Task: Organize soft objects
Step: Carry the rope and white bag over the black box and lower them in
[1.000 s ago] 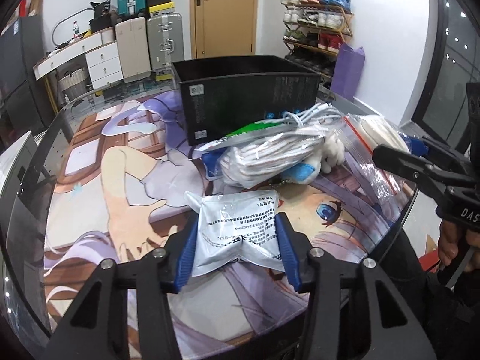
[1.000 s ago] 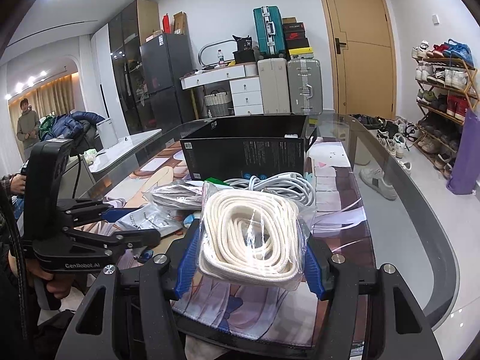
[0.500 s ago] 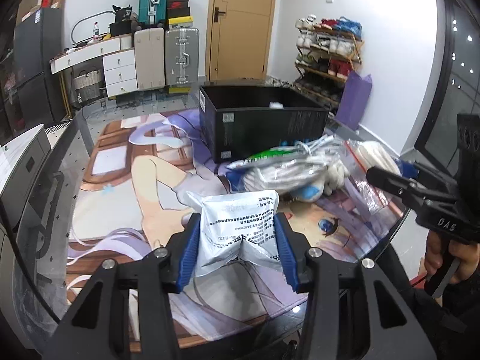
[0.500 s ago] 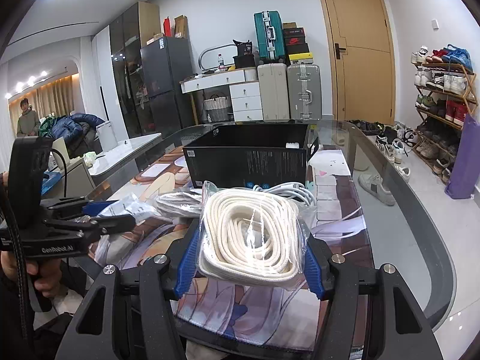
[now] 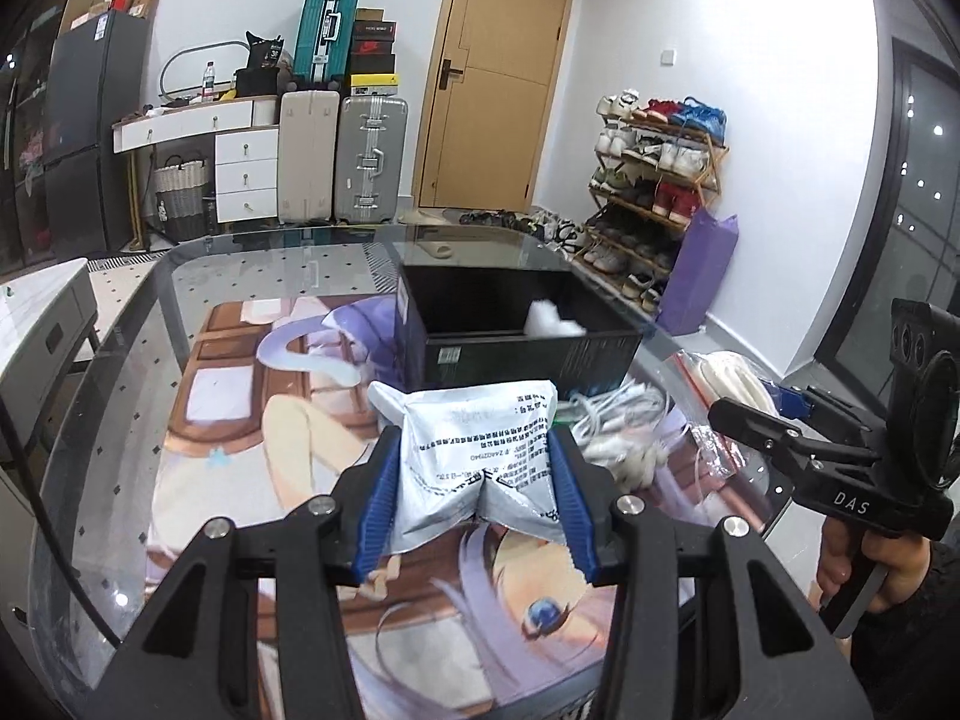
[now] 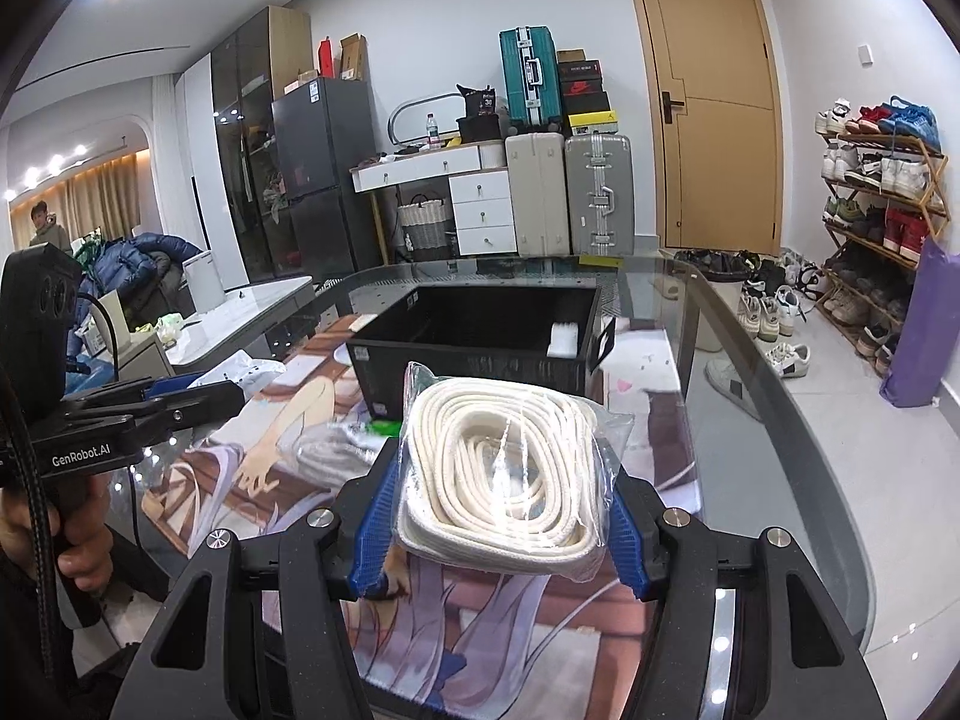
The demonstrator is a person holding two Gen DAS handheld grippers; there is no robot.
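Glass counter (image 6: 780, 420) with a cartoon mat (image 5: 240, 420) fills the room's middle. Up close, the left gripper (image 5: 477, 501) has its fingers squeezed on a crinkly silver pouch (image 5: 480, 444), light and squashy, pinched at its sides. The right gripper (image 6: 501, 531) clamps a slippery clear bag of soft white rope (image 6: 504, 468). Farther back sits a stiff black box (image 6: 480, 330).

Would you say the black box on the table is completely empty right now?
No, the black box already holds a white soft item in its far right corner.
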